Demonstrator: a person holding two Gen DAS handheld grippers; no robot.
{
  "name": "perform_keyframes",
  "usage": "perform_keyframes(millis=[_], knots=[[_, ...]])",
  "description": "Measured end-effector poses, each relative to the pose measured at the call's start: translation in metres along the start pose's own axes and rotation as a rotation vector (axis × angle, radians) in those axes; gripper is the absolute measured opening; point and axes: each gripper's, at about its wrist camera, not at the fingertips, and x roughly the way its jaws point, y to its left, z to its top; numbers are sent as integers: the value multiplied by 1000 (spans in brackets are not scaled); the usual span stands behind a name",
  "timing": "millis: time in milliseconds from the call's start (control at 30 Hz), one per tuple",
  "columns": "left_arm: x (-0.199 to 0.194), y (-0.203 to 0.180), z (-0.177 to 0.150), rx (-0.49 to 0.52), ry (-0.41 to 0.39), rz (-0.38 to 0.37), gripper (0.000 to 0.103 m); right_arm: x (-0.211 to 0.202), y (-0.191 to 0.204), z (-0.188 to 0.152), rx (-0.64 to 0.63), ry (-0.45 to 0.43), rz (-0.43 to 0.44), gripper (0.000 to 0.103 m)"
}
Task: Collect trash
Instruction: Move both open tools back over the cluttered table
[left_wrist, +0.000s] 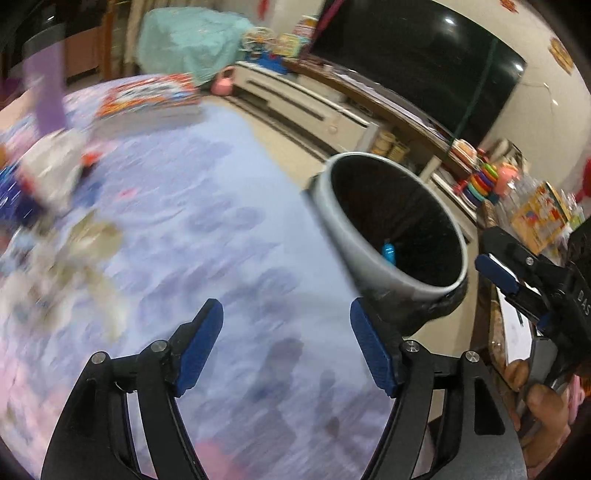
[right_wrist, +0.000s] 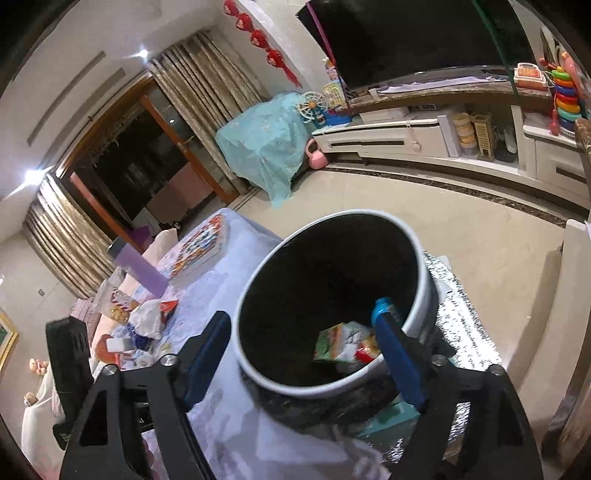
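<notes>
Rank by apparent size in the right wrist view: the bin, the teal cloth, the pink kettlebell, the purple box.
1. bin, though it is nearest the camera
2. teal cloth
3. purple box
4. pink kettlebell

bin: round grey plastic trash bin with black liner (right_wrist: 424, 266), upright on the surface
inside: green-and-white carton wrappers (right_wrist: 343, 343)
remaining: crumpled wrapper pile (right_wrist: 147, 321), at bin's 9 o'clock

The black left gripper with blue pads (left_wrist: 286, 345) stood spread apart, nothing between its fingers. The matching black right gripper (right_wrist: 306, 354) also gaped wide and empty, angled downward.
</notes>
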Motion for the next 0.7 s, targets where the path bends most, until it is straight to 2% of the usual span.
perform_keyframes(millis=[333, 700], knots=[[-51, 71, -39, -136, -55, 64, 74, 13, 51, -39, -51, 62, 62, 90], [-78, 144, -66, -269, -77, 126, 74, 33, 89, -72, -74, 150, 120, 91]])
